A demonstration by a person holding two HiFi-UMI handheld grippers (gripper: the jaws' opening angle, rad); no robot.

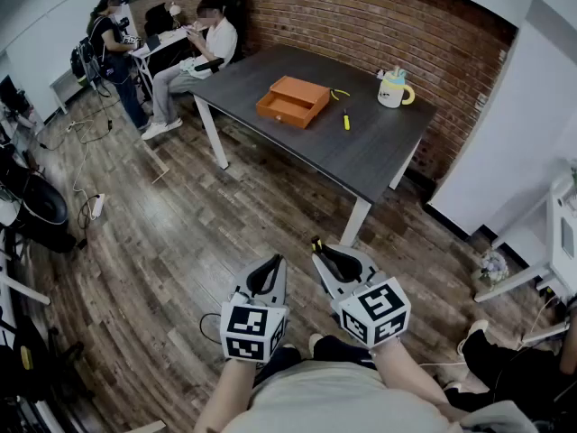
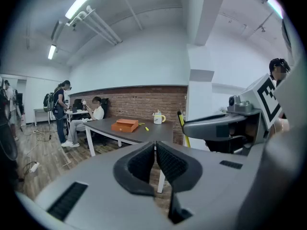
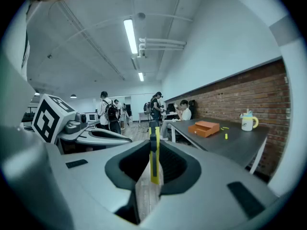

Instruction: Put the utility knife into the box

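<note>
Utility knife [image 3: 154, 162]: yellow, clamped edge-on between the pads of the right gripper [image 3: 153, 143], standing upright, tip poking up past the jaw ends. Jaws narrowed onto the thin body, pressing both flat sides.

Left gripper [image 2: 155, 145]: jaws drawn together, tips meeting, nothing between them.

Both grippers held low in front of the person, side by side over the wooden floor [image 1: 180, 242], pointing toward the table [image 1: 361, 161] but well apart from it.

Box [image 1: 292, 102]: orange, flat on the dark tabletop, possibly with a shallow drawer pulled partly out at the near side, hard to tell at this distance. Knife nowhere near it, well short of the table edge.

On the same table: small yellow item [image 1: 345, 121] just beside the box, white mug [image 1: 393, 88] with a yellow handle nearer the brick wall [image 1: 361, 16].

At the far end: seated person [image 1: 203, 48], standing person [image 1: 113, 48] at another desk.
</note>
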